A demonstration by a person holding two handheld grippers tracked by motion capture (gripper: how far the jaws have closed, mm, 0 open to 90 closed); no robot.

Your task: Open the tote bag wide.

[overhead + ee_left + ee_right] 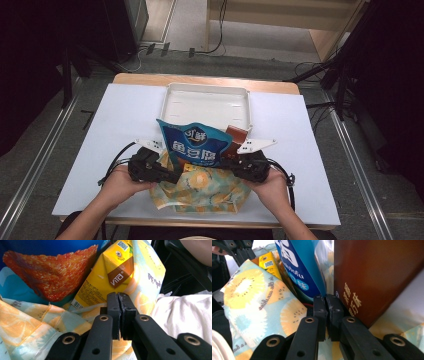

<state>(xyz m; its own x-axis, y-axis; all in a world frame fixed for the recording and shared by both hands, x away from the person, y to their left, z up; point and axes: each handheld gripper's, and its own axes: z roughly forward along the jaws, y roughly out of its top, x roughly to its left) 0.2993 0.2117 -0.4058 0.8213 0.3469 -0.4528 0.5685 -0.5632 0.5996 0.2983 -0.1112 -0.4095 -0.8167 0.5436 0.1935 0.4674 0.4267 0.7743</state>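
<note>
A fruit-print fabric bag [202, 187] sits on the white table [100, 145] near the person's edge, between the two hands, with a white tray [205, 102] lying behind it toward the far side. The left tongs [167, 175] are at the bag's left edge and the right tongs [231, 164] at its right edge, so the bag is stretched between them. In the left gripper view the left tongs [118, 300] stand with their jaws pressed together, and a fold of the bag's cloth [37, 322] appears to run in between them; just beyond the tips a yellow drink carton [105, 282] leans inside the bag, beside a blue snack pouch [50, 272] printed with an orange-red triangle. In the right gripper view the right tongs [326, 303] are likewise closed, seemingly pinching the bag's rim [257, 305], with the blue pouch [299, 267] rising straight ahead of the tips and a brown box [374, 275] touching the jaws on one side. From above, the blue pouch [195, 142] stands upright out of the bag's mouth, and the brown box [237, 135] shows behind it at its right.
</note>
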